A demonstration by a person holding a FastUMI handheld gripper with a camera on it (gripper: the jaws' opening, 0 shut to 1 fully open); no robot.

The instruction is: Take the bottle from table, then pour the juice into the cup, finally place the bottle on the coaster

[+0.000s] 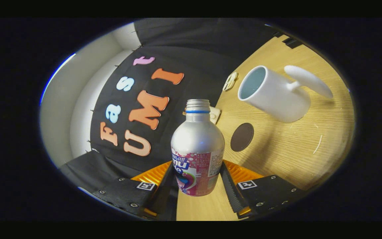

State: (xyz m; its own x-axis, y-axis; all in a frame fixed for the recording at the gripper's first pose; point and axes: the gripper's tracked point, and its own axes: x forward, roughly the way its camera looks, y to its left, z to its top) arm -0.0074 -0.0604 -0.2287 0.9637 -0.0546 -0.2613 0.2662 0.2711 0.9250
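Observation:
A silver bottle [197, 146] with a pink label and a blue ring under its uncapped neck sits between my fingers. My gripper [196, 174] is shut on it, and both black fingers [229, 189] press the label's sides. The bottle leans well off the table's upright, its base clear of the wood. The white cup [274, 94], with its handle on the far side, stands on the table beyond the bottle and to the right, apart from the bottle's mouth. The round dark brown coaster [242, 137] lies flat between the bottle and the cup.
The light wooden table [293, 156] stretches ahead and to the right. Two small beige tags [230, 80] sit along its far edge against the black cloth wall. A white wall panel [61, 109] stands left of the cloth.

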